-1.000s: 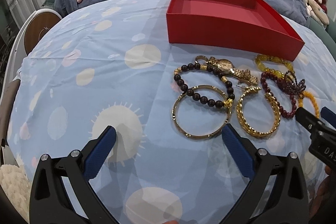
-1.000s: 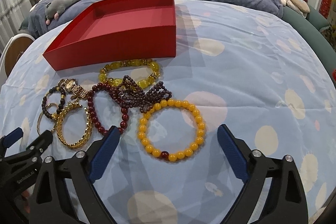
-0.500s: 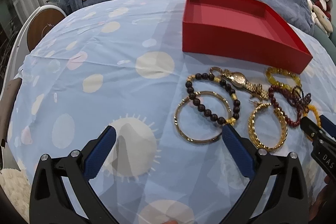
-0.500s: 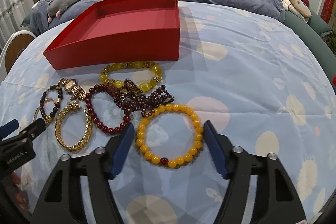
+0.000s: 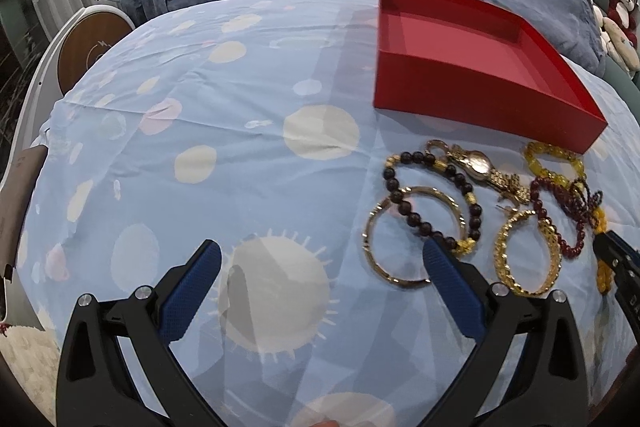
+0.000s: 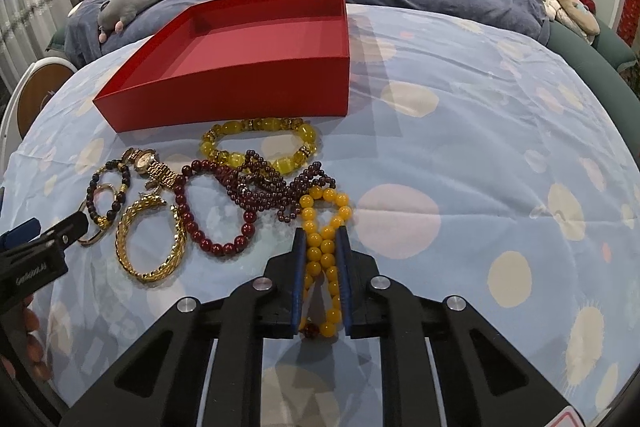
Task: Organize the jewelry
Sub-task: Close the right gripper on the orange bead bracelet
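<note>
My right gripper (image 6: 322,251) has just been closing, pinching the orange bead bracelet (image 6: 325,243) flat, so I'd lift slowly toward the red box (image 6: 240,95); left gripper (image 5: 316,267) gapes empty.

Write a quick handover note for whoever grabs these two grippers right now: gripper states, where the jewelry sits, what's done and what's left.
Right gripper: jaws have just been closing and now pinch the orange bead bracelet, squeezed flat, still on the bedsheet.
Left gripper: open, empty, over the sheet beside the thin gold bangle.
Red tray: empty.
Still on the sheet: gold watch, dark bead bracelet, gold chain bangle, red bead bracelet, garnet strand, yellow bead bracelet.
Done: nothing in the tray yet. Left: every piece.
</note>
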